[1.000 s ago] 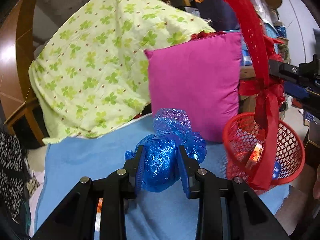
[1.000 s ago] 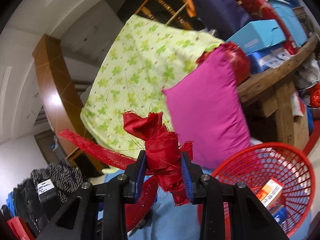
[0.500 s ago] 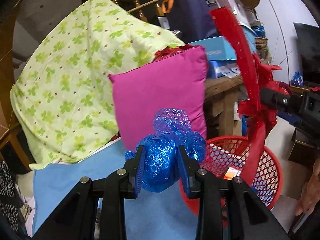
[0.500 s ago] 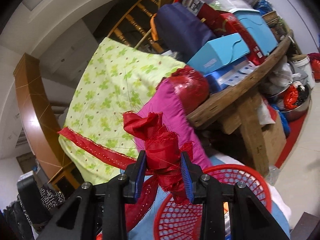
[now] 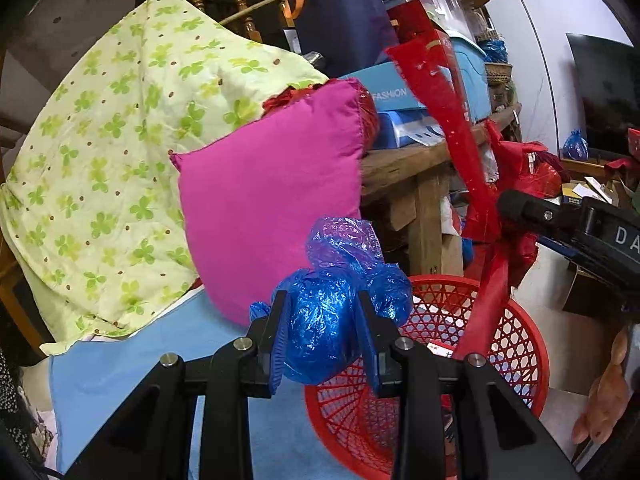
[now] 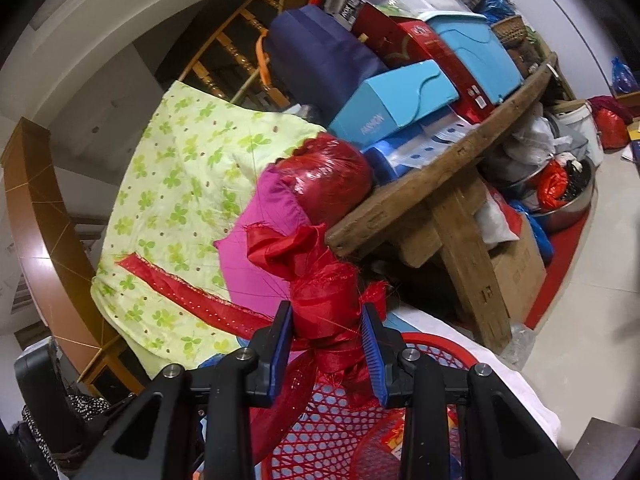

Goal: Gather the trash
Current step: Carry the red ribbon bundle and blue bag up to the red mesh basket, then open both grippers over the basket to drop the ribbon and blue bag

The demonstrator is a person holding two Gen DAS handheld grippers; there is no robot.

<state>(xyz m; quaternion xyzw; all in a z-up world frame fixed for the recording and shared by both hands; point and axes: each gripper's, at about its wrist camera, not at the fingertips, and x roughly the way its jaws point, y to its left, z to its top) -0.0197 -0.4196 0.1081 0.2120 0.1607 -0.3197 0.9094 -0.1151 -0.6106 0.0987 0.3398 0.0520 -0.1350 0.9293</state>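
My left gripper (image 5: 322, 338) is shut on a crumpled blue plastic bag (image 5: 324, 320) and holds it at the near left rim of a red mesh basket (image 5: 516, 364). My right gripper (image 6: 326, 348) is shut on a bunched red ribbon (image 6: 320, 300) and holds it above the same basket (image 6: 320, 440). In the left wrist view the right gripper (image 5: 516, 208) enters from the right, with the ribbon (image 5: 484, 308) hanging down into the basket. Small packets lie in the basket.
The basket stands on a light blue cloth (image 5: 120, 380). A magenta pillow (image 5: 272, 196) and a green clover-print blanket (image 5: 104, 148) lean behind it. A wooden table (image 6: 440, 184) stacked with boxes stands to the right. Cardboard box and bowls sit on the floor.
Both grippers have swung right, toward the basket. The blue bag went from over the cloth to the basket's rim. The ribbon now hangs over the basket. Both grips are unchanged.
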